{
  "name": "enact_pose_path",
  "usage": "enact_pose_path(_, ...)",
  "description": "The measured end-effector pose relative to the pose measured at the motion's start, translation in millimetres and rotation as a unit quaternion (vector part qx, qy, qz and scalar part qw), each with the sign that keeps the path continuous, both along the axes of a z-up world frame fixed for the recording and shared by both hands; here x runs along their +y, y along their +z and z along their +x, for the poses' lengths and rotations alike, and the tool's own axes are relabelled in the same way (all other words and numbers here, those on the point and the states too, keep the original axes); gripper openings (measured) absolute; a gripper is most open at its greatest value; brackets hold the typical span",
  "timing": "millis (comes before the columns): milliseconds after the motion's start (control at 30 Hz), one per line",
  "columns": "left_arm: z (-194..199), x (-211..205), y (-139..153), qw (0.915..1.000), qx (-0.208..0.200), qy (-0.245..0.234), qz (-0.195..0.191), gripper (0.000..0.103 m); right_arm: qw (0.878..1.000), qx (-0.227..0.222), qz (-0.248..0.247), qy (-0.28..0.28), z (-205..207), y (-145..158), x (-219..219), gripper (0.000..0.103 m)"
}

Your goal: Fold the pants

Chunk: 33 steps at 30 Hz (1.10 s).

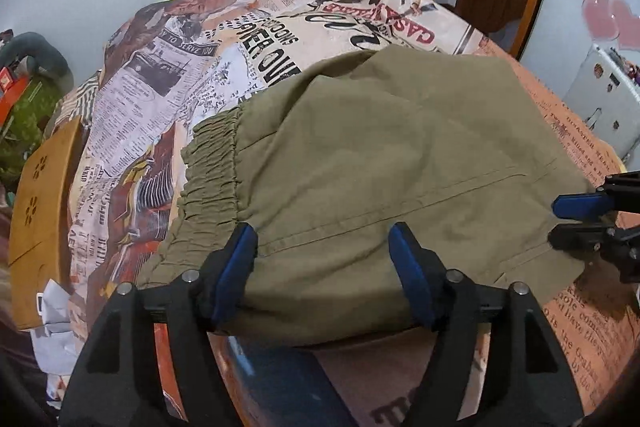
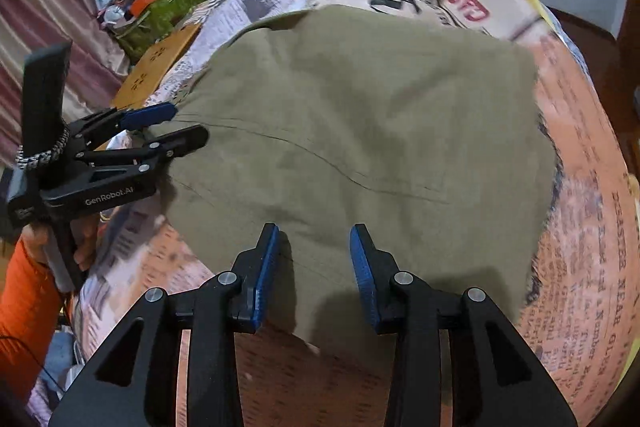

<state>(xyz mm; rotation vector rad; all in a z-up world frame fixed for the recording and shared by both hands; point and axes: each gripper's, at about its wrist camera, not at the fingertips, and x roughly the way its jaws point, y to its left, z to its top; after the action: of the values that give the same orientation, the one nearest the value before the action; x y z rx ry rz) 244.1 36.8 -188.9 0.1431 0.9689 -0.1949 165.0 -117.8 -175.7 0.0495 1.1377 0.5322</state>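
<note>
Newsprint-patterned bedding covered the bed (image 1: 160, 99) where the olive pants (image 1: 380, 155) lay folded, long axis running left to right, waistband nearer the left claw (image 1: 324, 259); both it and the right claw (image 2: 316, 267) hovered spread at the near edge, pinching nothing.

Dim, soft indoor light; strong fisheye bending, dark corners, slight right-view blur.

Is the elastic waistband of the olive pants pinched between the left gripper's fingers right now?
No, the left gripper stands open over plain fabric of the pants, while the gathered waistband lies off to the side, untouched.
</note>
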Motion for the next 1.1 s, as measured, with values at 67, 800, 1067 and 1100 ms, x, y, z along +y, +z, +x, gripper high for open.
enact_pose_path(67, -3.1, 6.7, 2.2, 0.9995, -0.015, 0.016, 0.021, 0.076, 1.0, -0.006, -0.01, -0.006, -5.7, 0.9, -9.0, 0.033)
enact_pose_path(800, 18.5, 61.6, 27.7, 0.9967, -0.032, 0.068, 0.031, 0.085, 0.997, -0.038, -0.023, -0.07, 0.6, 28.9, -69.1, 0.034)
enact_pose_path(1067, 76.7, 77.9, 35.7, 0.9959, -0.025, 0.087, 0.001, 0.087, 0.992, -0.037, 0.02, -0.121, 59.2, 35.0, -101.5, 0.035)
enact_pose_path(1100, 85.9, 79.8, 33.5, 0.9959, -0.018, 0.088, -0.007, 0.087, 0.992, -0.034, 0.022, -0.124, 67.6, 33.2, -103.6, 0.035)
